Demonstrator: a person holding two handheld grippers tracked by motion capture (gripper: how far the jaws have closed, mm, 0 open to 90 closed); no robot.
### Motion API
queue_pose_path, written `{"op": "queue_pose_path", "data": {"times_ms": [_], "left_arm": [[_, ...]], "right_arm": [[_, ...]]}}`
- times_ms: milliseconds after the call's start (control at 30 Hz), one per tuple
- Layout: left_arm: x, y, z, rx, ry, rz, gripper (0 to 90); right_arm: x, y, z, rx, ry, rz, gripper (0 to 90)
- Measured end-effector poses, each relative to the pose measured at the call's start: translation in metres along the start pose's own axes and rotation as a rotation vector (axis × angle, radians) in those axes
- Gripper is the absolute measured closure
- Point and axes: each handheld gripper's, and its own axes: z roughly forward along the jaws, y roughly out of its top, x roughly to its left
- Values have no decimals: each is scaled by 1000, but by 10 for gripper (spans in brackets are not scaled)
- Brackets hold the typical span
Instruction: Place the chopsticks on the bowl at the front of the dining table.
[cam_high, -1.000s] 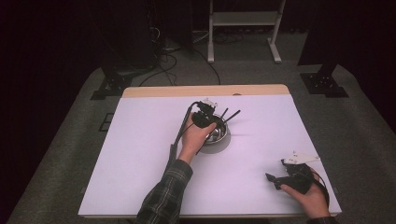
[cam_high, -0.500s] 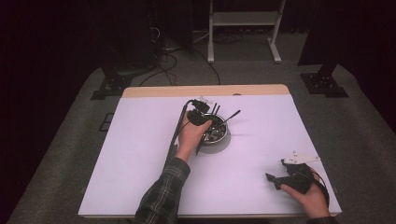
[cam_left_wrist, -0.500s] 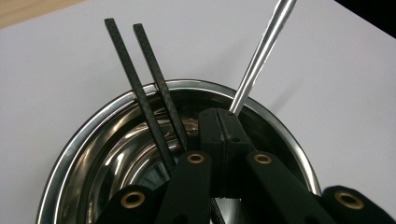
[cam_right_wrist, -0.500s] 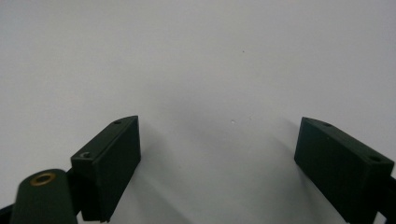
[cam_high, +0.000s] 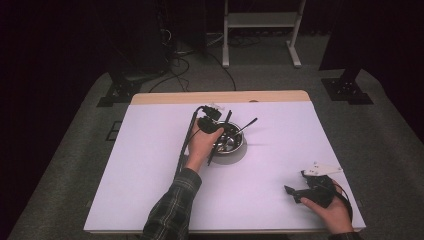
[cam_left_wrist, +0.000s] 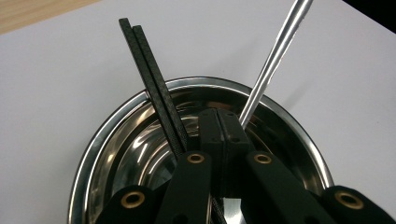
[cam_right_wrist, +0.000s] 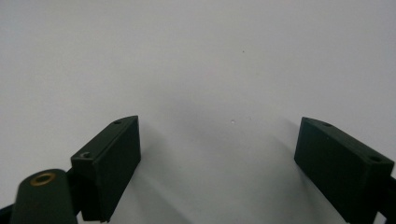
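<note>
One steel bowl (cam_high: 231, 145) sits slightly above and left of the centre of the high view, on the white table top (cam_high: 150, 165). In the left gripper view the bowl (cam_left_wrist: 121, 140) occupies the lower half of the frame, its polished rim curving from lower left to right. Two black chopsticks (cam_left_wrist: 154, 88) lie side by side, touching each other, with their lower ends inside the bowl and their upper ends projecting over the rim toward the upper left of that frame. A silver utensil handle (cam_left_wrist: 273, 56) rises from inside the bowl to the upper right corner; the type of utensil cannot be determined. In the high view this handle (cam_high: 248, 125) points out past the bowl rim toward the upper right.

The left gripper (cam_left_wrist: 223, 126) hangs over the bowl interior with its jaws pressed together; nothing is visible between them. In the high view the left hand (cam_high: 202, 145) holds the left gripper (cam_high: 210, 125) at the bowl's left edge, with a plaid sleeve (cam_high: 172, 210) entering from the bottom of the frame.

The right gripper (cam_high: 295, 192) rests in the lower right of the high view, well apart from the bowl, held by the right hand (cam_high: 332, 212). In the right gripper view its jaws stand wide apart over bare white surface, one at lower left and one at lower right.

A wooden strip (cam_high: 220, 96) borders the far edge of the table.
</note>
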Motion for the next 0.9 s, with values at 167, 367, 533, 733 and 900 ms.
{"op": "queue_pose_path", "data": {"times_ms": [167,367,533,733,900], "left_arm": [[3,-1,-2,-3,8,-13,900],[9,-3,-5,-5,14,-27,900],[13,-5,-6,-9,21,-33,900],[15,-5,-8,-13,29,-39,900],[14,-7,-14,-23,24,-32,900]], "right_arm": [[0,0,0,0,0,1,127],[0,0,0,0,0,0,126],[0,0,0,0,0,1,126],[0,0,0,0,0,1,127],[0,0,0,0,0,0,126]]}}
